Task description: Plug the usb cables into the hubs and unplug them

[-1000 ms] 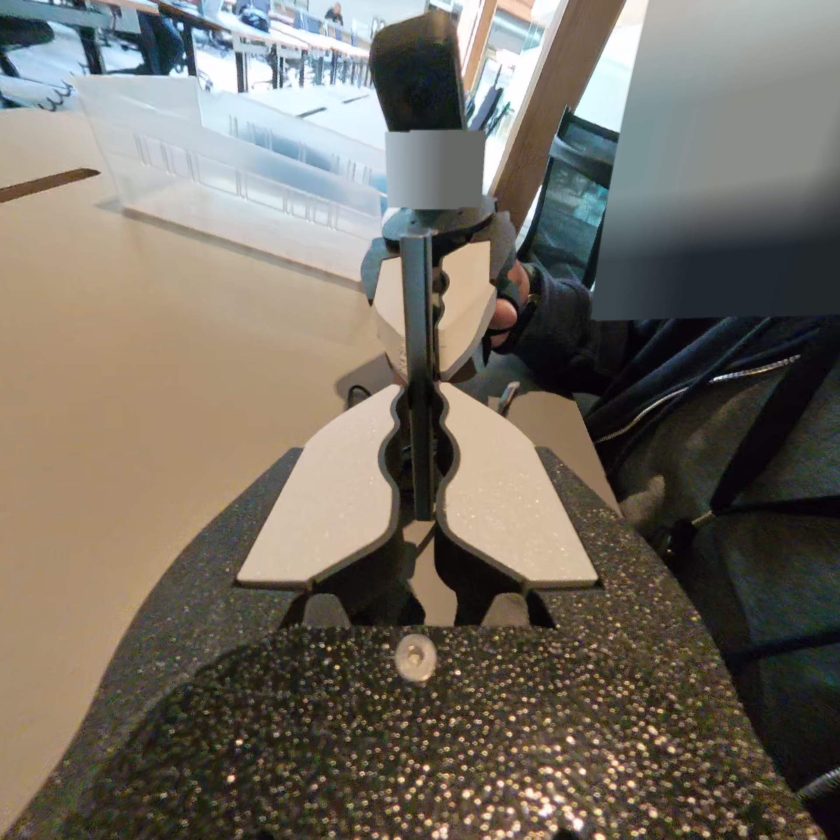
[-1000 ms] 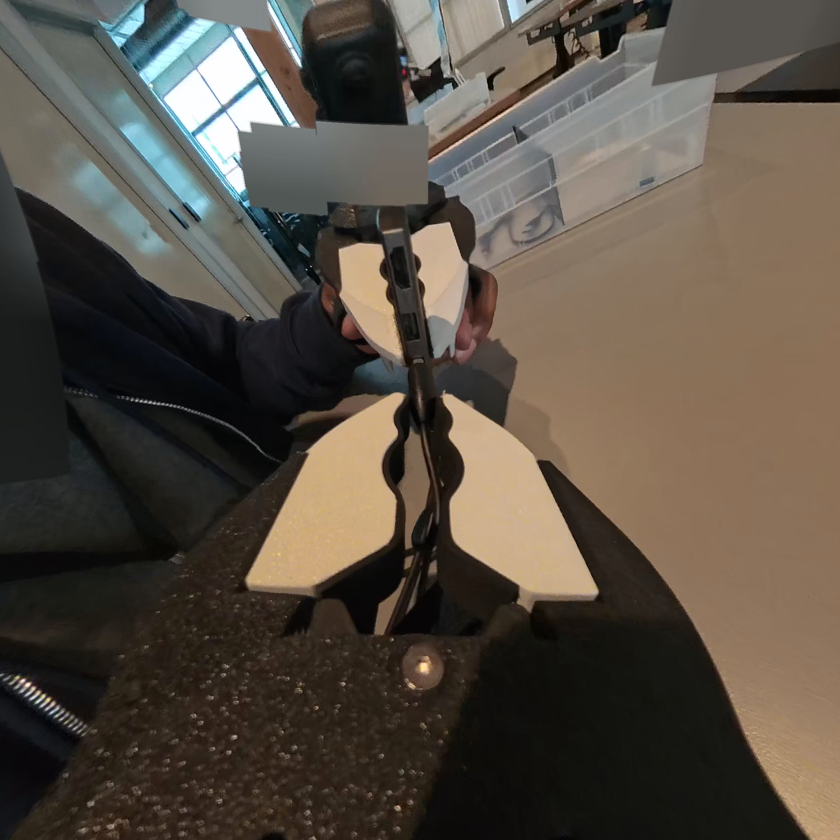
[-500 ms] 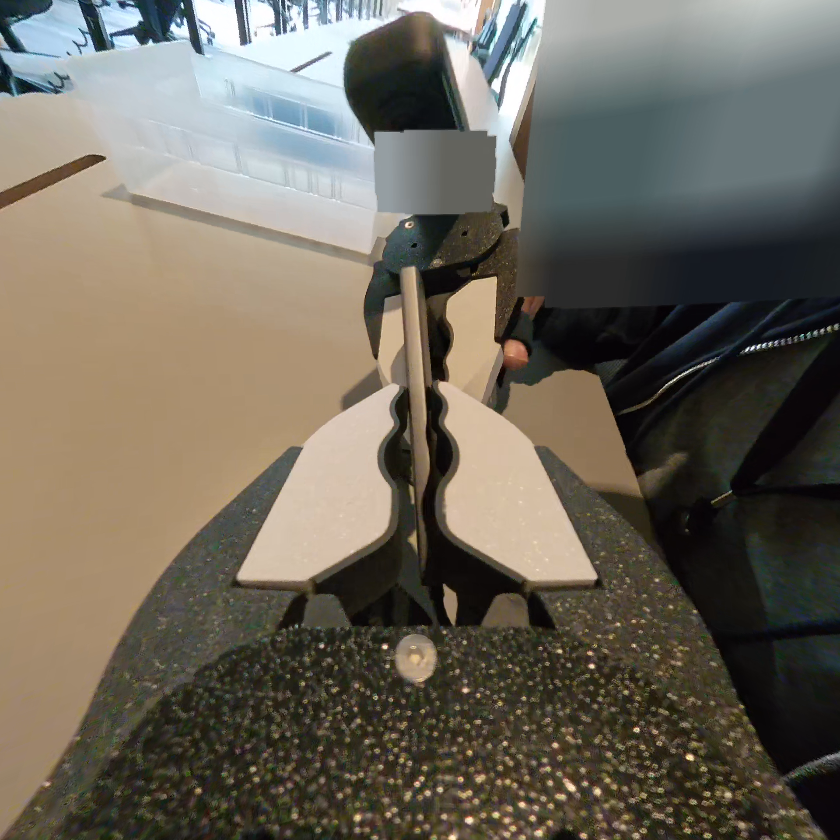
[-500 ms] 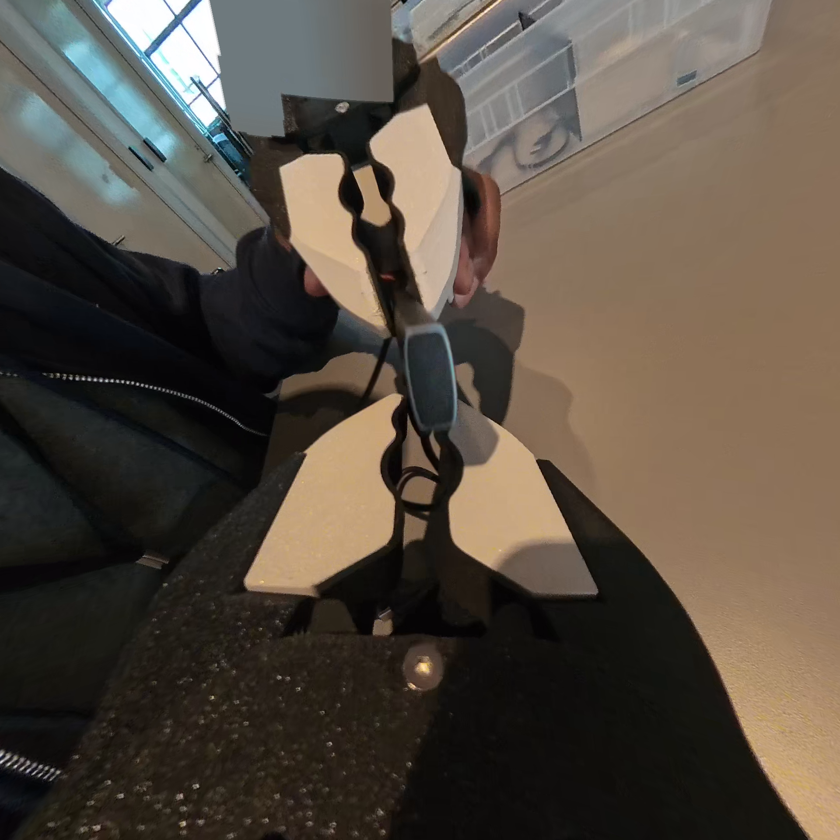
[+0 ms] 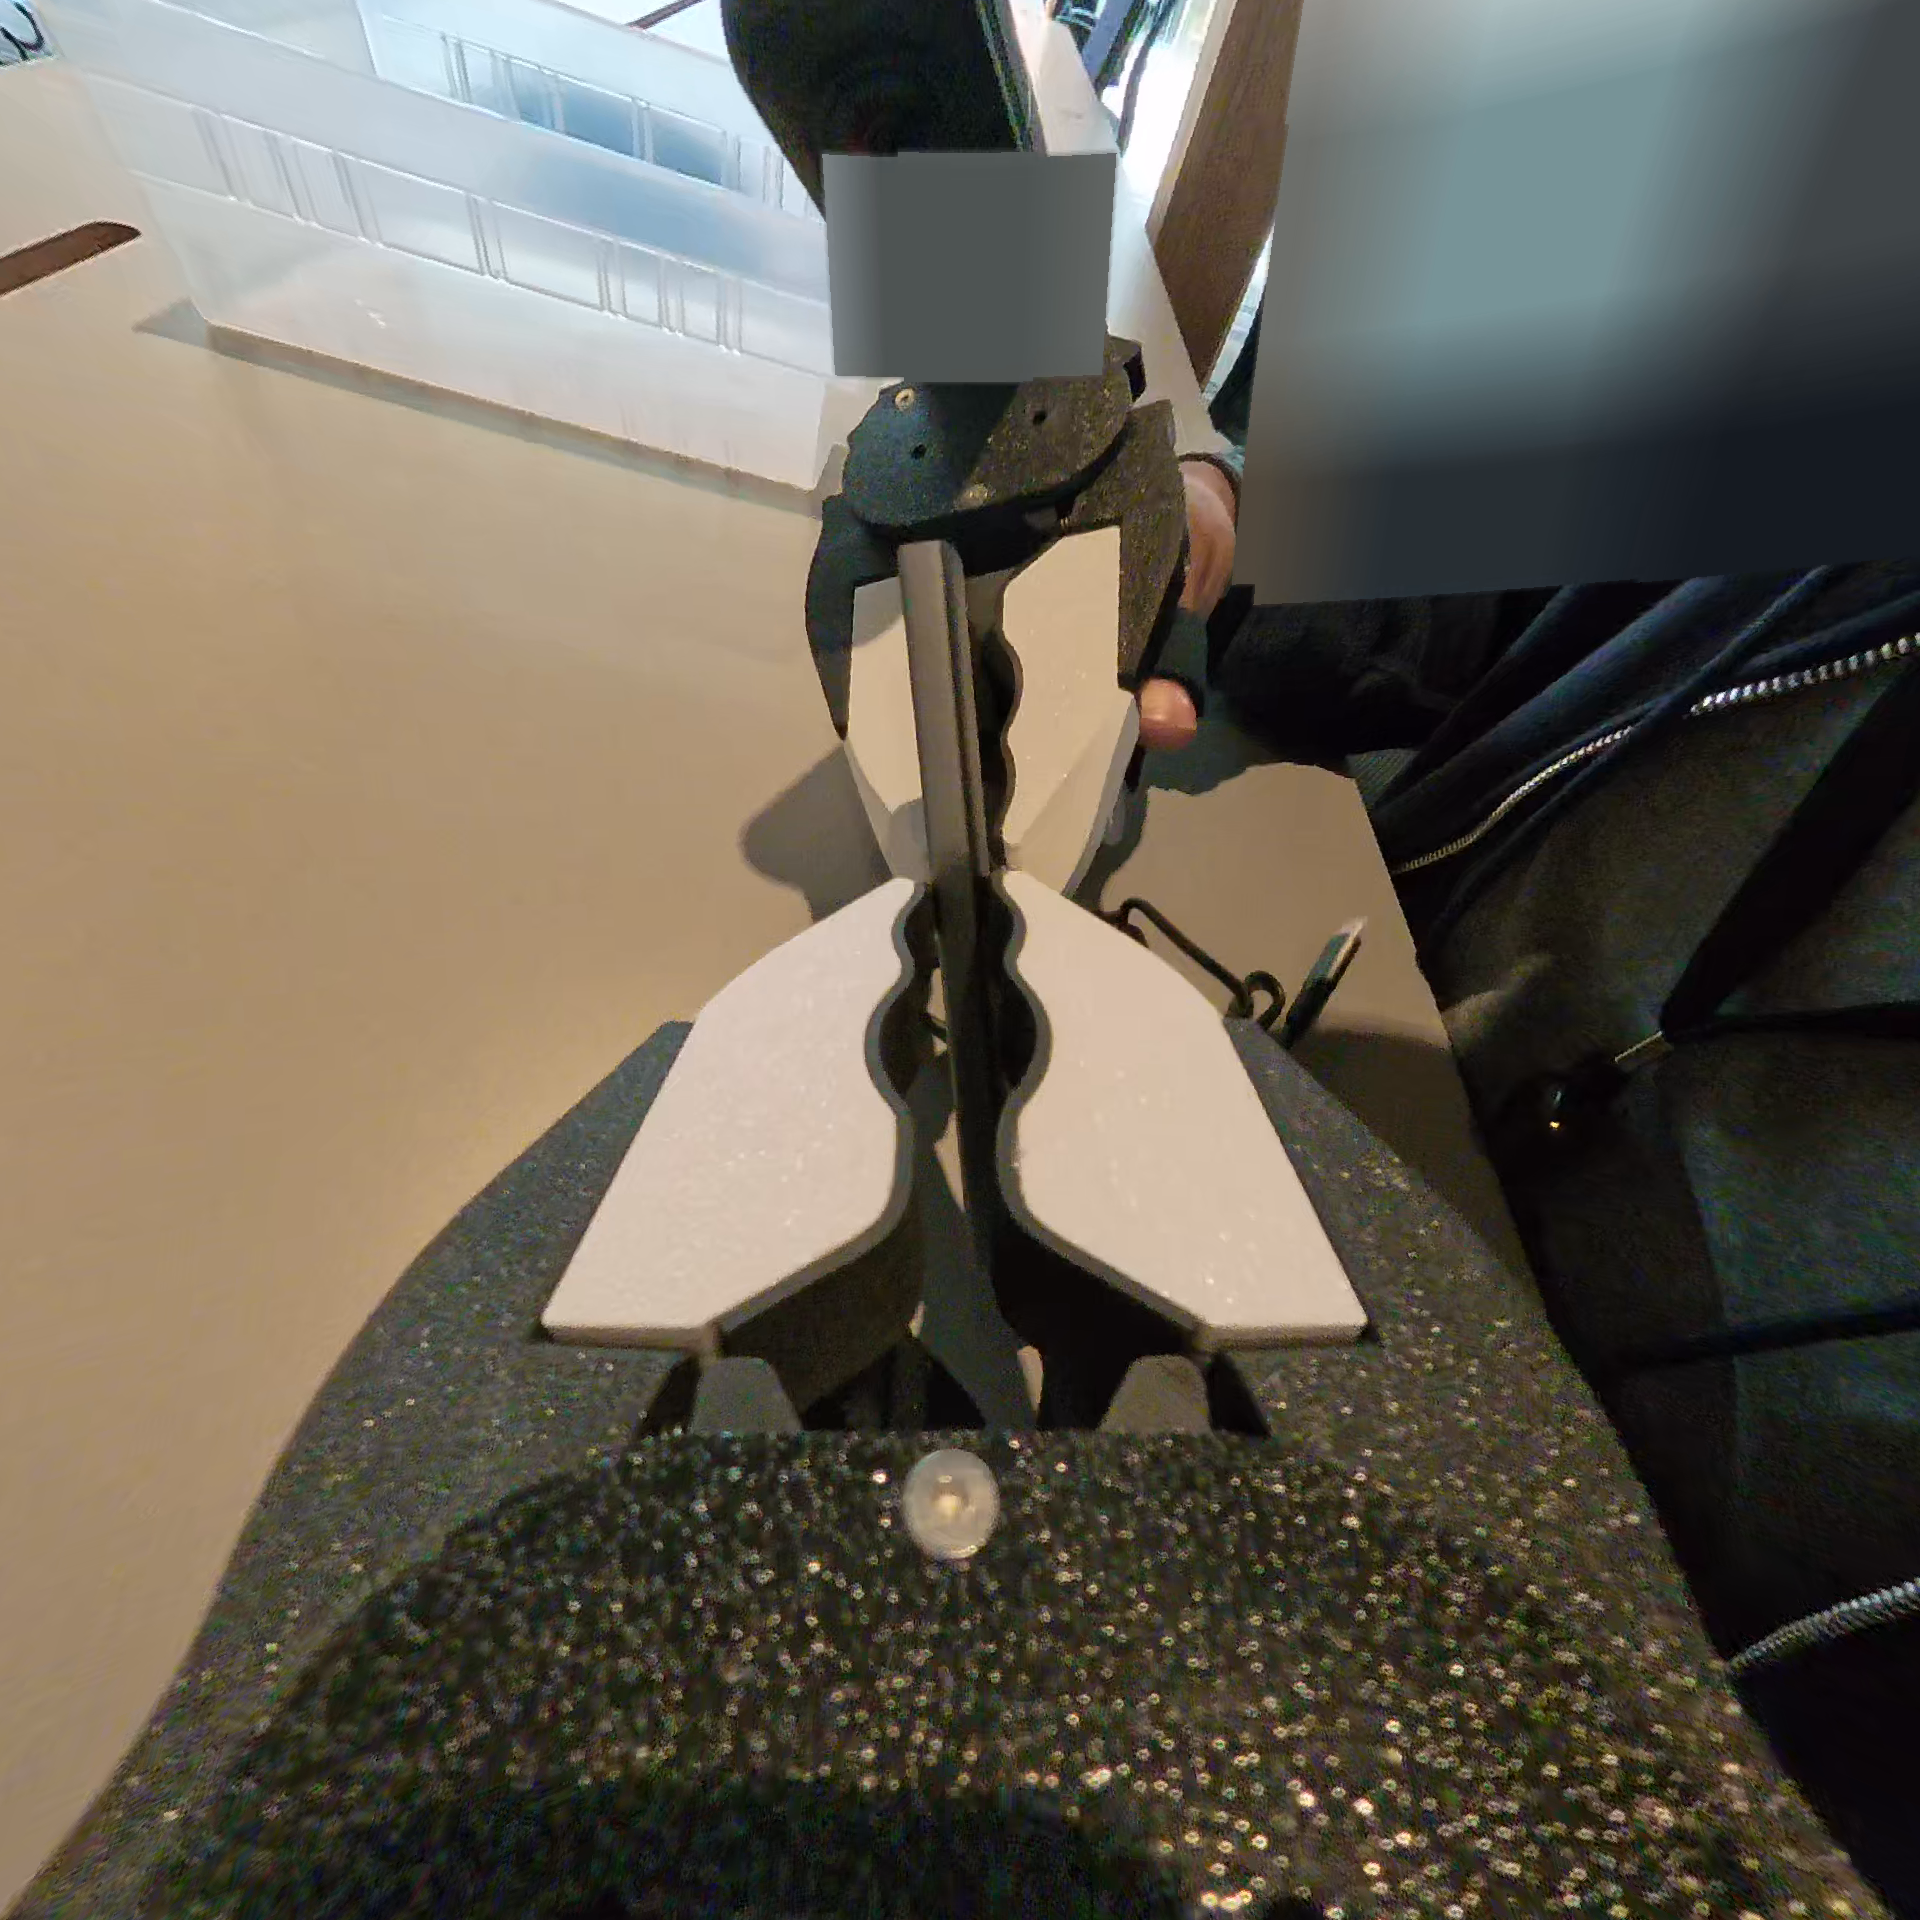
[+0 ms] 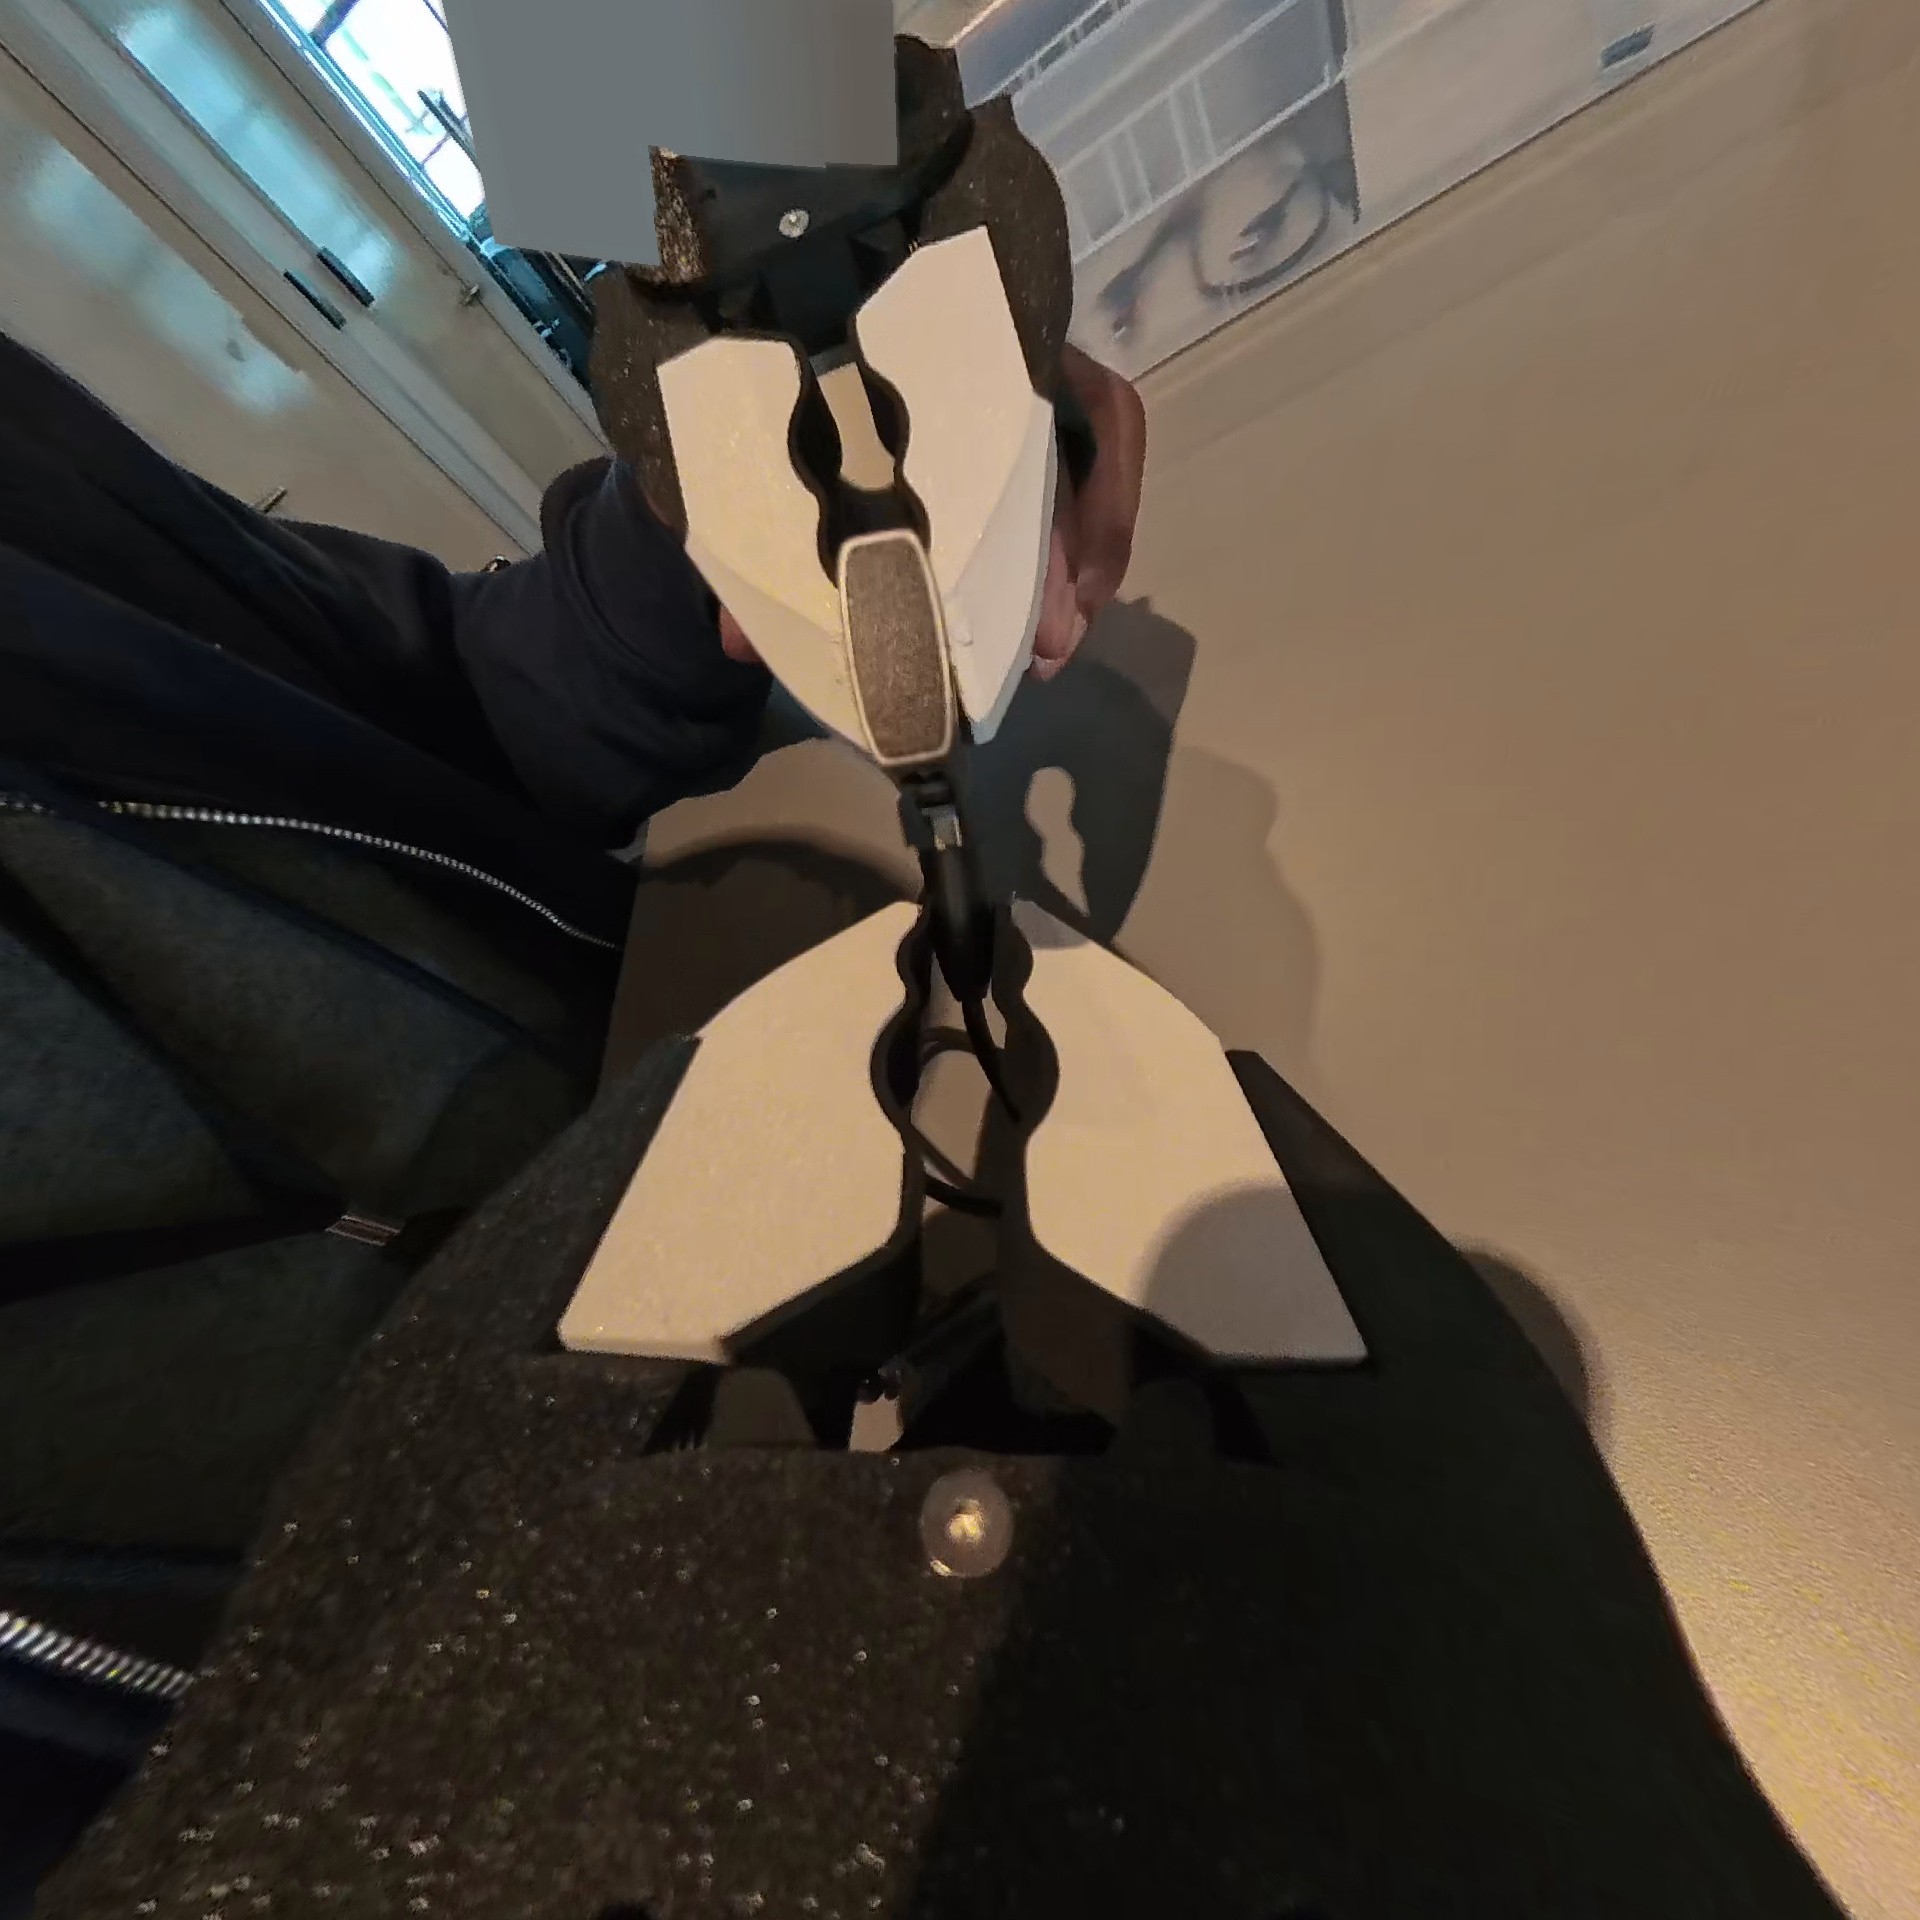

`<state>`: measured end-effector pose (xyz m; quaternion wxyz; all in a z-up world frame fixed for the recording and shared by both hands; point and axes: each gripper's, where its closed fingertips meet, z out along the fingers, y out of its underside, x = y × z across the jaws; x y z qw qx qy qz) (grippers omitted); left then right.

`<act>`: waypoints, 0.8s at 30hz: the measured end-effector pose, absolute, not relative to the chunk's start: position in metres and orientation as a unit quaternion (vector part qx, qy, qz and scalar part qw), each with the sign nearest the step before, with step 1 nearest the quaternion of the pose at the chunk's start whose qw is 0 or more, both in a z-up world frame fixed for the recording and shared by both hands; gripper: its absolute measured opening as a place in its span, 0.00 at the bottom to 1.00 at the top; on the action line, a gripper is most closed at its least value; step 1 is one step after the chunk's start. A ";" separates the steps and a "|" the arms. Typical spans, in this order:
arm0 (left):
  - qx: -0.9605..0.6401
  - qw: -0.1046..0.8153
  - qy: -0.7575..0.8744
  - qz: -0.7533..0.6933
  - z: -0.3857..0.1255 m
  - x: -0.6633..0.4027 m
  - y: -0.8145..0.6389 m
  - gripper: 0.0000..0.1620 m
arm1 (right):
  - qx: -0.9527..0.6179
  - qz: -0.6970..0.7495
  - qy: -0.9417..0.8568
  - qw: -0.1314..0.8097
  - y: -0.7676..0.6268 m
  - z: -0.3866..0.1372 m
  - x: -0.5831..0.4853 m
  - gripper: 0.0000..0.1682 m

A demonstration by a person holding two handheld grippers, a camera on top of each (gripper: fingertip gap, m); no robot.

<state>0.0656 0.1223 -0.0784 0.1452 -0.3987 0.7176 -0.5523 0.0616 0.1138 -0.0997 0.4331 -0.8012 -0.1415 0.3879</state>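
Note:
A flat grey USB hub [image 5: 940,707] is clamped edge-on between the fingertips of my left gripper [image 5: 961,883]. In the right wrist view the hub [image 6: 896,644] shows its fabric face in front of the left gripper [image 6: 914,732]. A black plug [image 6: 935,821] sits at the hub's near end, seemingly joined to it. My right gripper [image 6: 958,906] is shut on the black cable [image 6: 966,966] just behind that plug. The right gripper's white fingers [image 5: 1070,748] show beyond the hub. A loose cable end [image 5: 1322,966] lies on the table.
The beige table [image 5: 312,831] runs to an edge at the right [image 5: 1397,935], with a person's dark jacket [image 5: 1662,1039] beyond it. A clear plastic bin [image 5: 468,239] stands at the back and also shows in the right wrist view [image 6: 1195,177]. Only a small space, under 4 cm, lies between the two pairs of fingers.
In the right wrist view the hub has turned from edge-on to face-on. The gap between it and my right fingertips has grown, showing the plug. Both grippers stayed shut.

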 end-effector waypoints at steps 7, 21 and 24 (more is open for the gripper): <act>-0.406 0.135 0.726 -0.538 -0.090 0.061 0.124 0.06 | -0.817 0.382 -0.146 0.407 0.115 -0.112 0.057 0.06; -0.424 0.095 0.705 -0.560 -0.098 0.054 0.125 0.07 | -0.826 0.355 -0.171 0.403 0.113 -0.115 0.053 0.06; -0.429 0.075 0.714 -0.548 -0.103 0.052 0.124 0.07 | -0.830 0.340 -0.184 0.401 0.112 -0.116 0.053 0.06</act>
